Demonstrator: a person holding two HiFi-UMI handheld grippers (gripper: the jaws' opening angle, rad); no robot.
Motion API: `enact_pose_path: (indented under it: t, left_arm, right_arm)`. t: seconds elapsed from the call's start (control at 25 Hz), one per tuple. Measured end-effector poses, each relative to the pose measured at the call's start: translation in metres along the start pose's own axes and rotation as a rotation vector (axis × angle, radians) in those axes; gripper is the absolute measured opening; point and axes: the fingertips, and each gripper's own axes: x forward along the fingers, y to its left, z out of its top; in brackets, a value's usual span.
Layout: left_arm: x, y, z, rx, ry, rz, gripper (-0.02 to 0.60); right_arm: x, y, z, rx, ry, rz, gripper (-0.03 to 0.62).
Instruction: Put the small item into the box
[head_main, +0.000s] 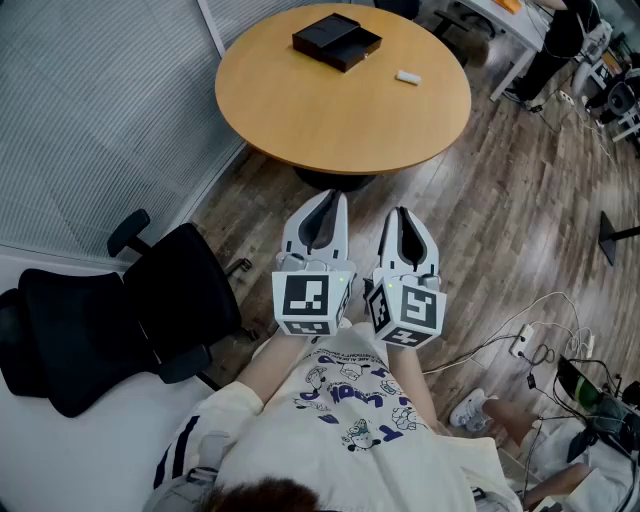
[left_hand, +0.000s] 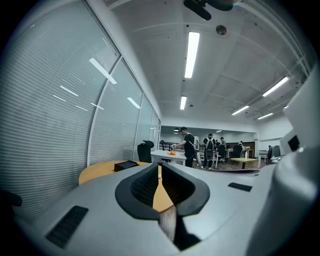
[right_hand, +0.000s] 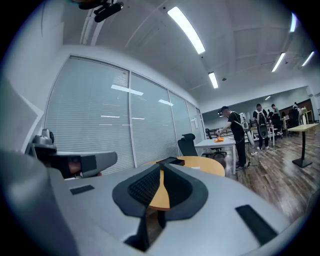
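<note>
A black box (head_main: 337, 40) lies open on the far side of the round wooden table (head_main: 330, 120). The small white item (head_main: 407, 77) rests on the tabletop to the right of the box, apart from it. My left gripper (head_main: 329, 196) and right gripper (head_main: 402, 212) are held side by side over the floor, short of the table's near edge. Both are shut with nothing between the jaws. In the left gripper view, the box (left_hand: 126, 164) shows low beyond the shut left gripper (left_hand: 160, 166). Past the shut right gripper (right_hand: 161, 169), the right gripper view shows the box (right_hand: 170, 160) and the item (right_hand: 195, 168).
A black office chair (head_main: 120, 310) stands at the left, close to my left side. A glass wall with blinds (head_main: 90, 110) runs behind the table. Cables and a power strip (head_main: 520, 345) lie on the wood floor at the right. People stand at desks (left_hand: 172, 155) far off.
</note>
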Motion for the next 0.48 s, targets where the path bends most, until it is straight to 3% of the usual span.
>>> enact_pose_path:
  t: [0.48]
  left_arm:
    - [0.013, 0.014, 0.001, -0.010, 0.007, -0.002, 0.032]
  right_arm:
    - [0.019, 0.007, -0.004, 0.016, 0.025, 0.004, 0.043]
